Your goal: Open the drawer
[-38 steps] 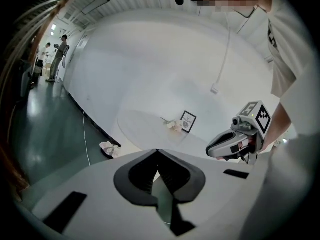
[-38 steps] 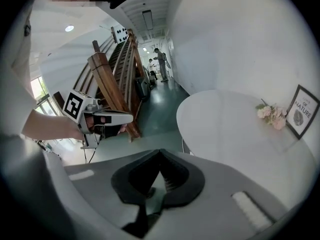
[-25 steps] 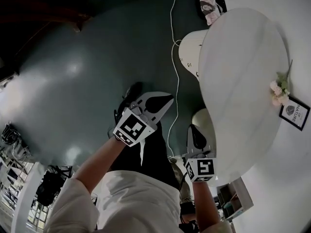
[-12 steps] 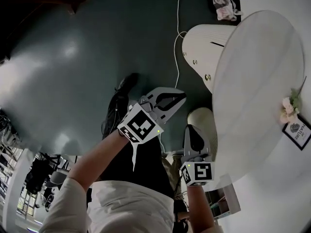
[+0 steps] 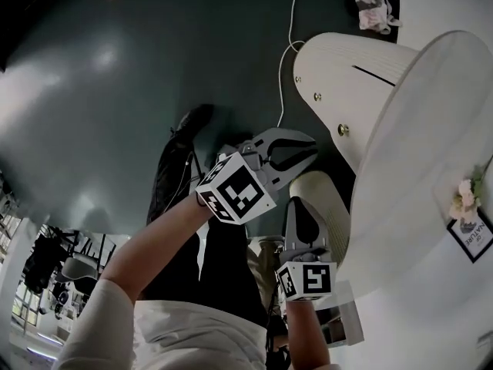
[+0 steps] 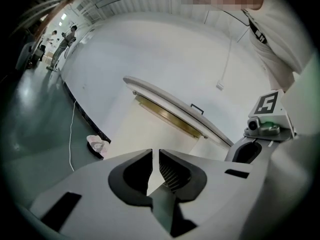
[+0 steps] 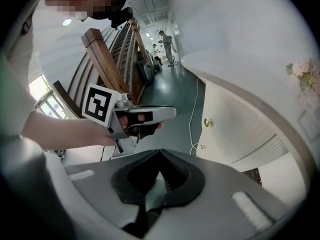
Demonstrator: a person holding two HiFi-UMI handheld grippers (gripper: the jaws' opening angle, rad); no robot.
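A white cabinet [image 5: 350,68] stands under a white tabletop [image 5: 431,129]; its drawer front carries brass knobs [image 5: 343,129], closed as far as I can see. My left gripper [image 5: 306,146] hovers just left of the knobs, apart from them. Its jaws are opening: in the left gripper view the left gripper [image 6: 155,153] shows a thin slit with nothing in it. My right gripper [image 5: 297,203] hangs lower, shut and empty, over a cream rounded part. The right gripper view has the right gripper [image 7: 160,153] aimed below a knob [image 7: 207,122].
A white cable [image 5: 286,52] runs over the dark green floor [image 5: 115,91]. A pink and white cloth [image 5: 373,2] lies by the wall. Flowers [image 5: 464,199] and a framed sign [image 5: 471,237] sit on the tabletop. Wooden stairs [image 7: 107,59] rise behind me.
Both grippers have sunk toward the cabinet, which now looks larger and nearer. The left gripper has moved right, closer to the knobs.
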